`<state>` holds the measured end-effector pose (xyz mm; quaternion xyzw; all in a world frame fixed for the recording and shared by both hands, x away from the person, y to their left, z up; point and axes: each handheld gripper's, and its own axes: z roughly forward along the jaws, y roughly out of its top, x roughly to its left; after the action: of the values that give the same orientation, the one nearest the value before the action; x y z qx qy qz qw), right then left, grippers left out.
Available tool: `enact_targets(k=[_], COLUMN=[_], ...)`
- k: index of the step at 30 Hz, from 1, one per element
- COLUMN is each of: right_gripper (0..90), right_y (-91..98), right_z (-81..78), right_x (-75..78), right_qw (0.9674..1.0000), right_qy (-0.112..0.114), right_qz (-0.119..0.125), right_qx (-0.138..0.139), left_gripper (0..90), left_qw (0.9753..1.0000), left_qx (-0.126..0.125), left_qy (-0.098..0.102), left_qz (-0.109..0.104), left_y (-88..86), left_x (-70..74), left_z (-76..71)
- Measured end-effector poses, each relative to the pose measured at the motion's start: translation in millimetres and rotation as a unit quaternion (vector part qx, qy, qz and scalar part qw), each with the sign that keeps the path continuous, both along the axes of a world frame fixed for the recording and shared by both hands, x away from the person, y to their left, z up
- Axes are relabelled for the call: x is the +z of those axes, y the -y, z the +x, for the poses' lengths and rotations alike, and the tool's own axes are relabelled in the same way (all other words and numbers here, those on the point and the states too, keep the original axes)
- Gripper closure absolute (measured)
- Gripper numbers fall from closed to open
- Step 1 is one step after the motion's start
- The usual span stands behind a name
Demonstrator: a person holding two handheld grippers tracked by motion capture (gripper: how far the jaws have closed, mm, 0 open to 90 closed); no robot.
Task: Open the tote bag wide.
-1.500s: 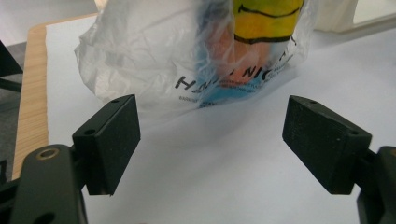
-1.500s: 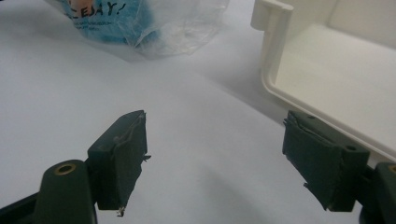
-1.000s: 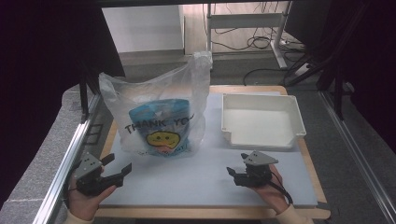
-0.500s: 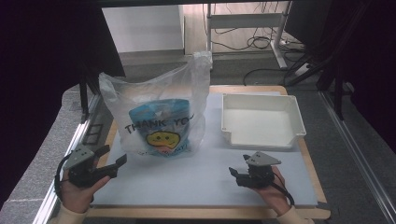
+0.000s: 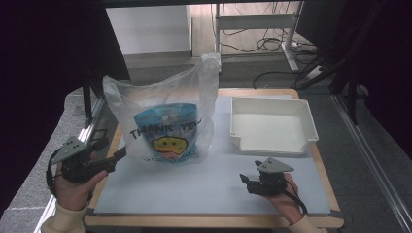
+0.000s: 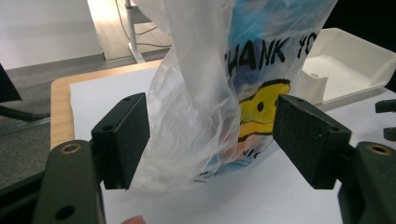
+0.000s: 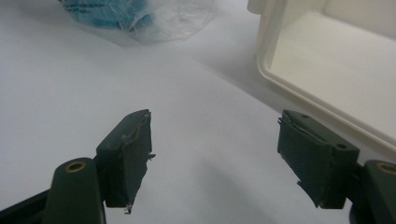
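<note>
Left gripper (image 5: 116, 156) at lower corner of plastic bag (image 5: 165, 121), jaws wide but narrowing, bag between pads, unpinched, likely lining up grab. Bag stands mid-mat beside tray (image 5: 272, 127). Right gripper (image 5: 245, 182) parked, jaws apart, empty.

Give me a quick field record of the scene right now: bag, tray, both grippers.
bag: clear plastic bag printed THANK YOU with a smiley, standing on the white mat, blue pack inside
tray: white tray, empty, to the right of the bag
left gripper: left gripper raised at the bag's lower left corner, jaws open and just closing a little, bag film between them, pads not pressing
right gripper: right gripper low over the mat in front of the tray, jaws open, nothing between them
</note>
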<state>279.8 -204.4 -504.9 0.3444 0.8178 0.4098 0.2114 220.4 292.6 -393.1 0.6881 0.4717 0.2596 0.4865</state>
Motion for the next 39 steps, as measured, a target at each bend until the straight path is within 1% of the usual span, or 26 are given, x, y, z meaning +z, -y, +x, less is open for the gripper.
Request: enact_targets(k=[3, 7, 11, 13, 16, 19, 21, 23, 28, 30, 32, 34, 37, 39], right_gripper=[26.3, 26.2, 26.2, 26.2, 26.0, 25.9, 25.7, 25.6, 25.6, 25.6, 25.6, 25.6, 25.6, 25.6], right_y=[1.5, 2.7, 3.0, 3.0, 3.1, 3.6, 3.9, 4.5, 5.3, 5.8, 6.2, 6.3, 5.9, 3.6], right_z=[1.0, 1.6, 2.3, 2.3, 2.4, 2.5, 2.9, 3.3, 3.8, 4.2, 4.6, 4.9, 5.3, 4.8], right_x=[-0.3, -1.0, -1.5, -1.7, -1.9, -1.6, -1.8, -2.1, -2.9, -2.6, -1.8, -1.2, -0.8, 0.9], right_qw=[1.0000, 0.9999, 0.9999, 0.9999, 0.9999, 0.9999, 0.9999, 0.9998, 0.9998, 0.9997, 0.9997, 0.9996, 0.9996, 0.9997], right_qy=[0.000, -0.002, -0.003, -0.003, -0.003, -0.002, -0.002, -0.003, -0.003, -0.002, -0.002, -0.003, 0.000, 0.000], right_qz=[0.001, 0.000, -0.001, -0.003, -0.004, -0.006, -0.005, -0.007, -0.010, -0.010, -0.007, -0.007, -0.006, -0.005], right_qx=[-0.006, -0.010, -0.012, -0.012, -0.013, -0.014, -0.016, -0.017, -0.019, -0.021, -0.025, -0.027, -0.027, -0.022], left_gripper=[29.4, 31.8, 33.8, 35.4, 39.1, 42.4, 45.8, 52.2, 77.3, 83.8, 87.7, 89.3, 89.9, 89.9], left_qw=[1.0000, 1.0000, 1.0000, 0.9999, 0.9996, 0.9994, 0.9994, 0.9995, 0.9995, 0.9996, 0.9995, 0.9993, 0.9992, 0.9990], left_qx=[-0.001, 0.000, 0.003, 0.008, 0.017, 0.027, 0.028, 0.027, 0.014, 0.006, -0.002, -0.008, -0.013, -0.017], left_qy=[-0.002, 0.002, 0.006, 0.009, 0.012, 0.015, 0.013, 0.013, 0.025, 0.028, 0.031, 0.036, 0.038, 0.042], left_qz=[0.005, 0.003, 0.004, 0.007, 0.020, 0.019, 0.014, 0.010, 0.012, 0.009, 0.007, 0.003, 0.003, 0.003], left_y=[4.0, 7.9, 10.0, 11.6, 14.9, 16.2, 15.5, 15.4, 18.6, 18.7, 18.0, 16.8, 15.9, 15.1], left_x=[4.6, 10.4, 19.3, 24.1, 30.4, 33.6, 34.5, 35.3, 34.2, 33.5, 32.8, 32.5, 32.7, 31.9], left_z=[5.3, 11.6, 19.8, 24.5, 31.7, 39.4, 44.2, 46.8, 46.4, 46.0, 45.4, 44.6, 43.6, 42.3])
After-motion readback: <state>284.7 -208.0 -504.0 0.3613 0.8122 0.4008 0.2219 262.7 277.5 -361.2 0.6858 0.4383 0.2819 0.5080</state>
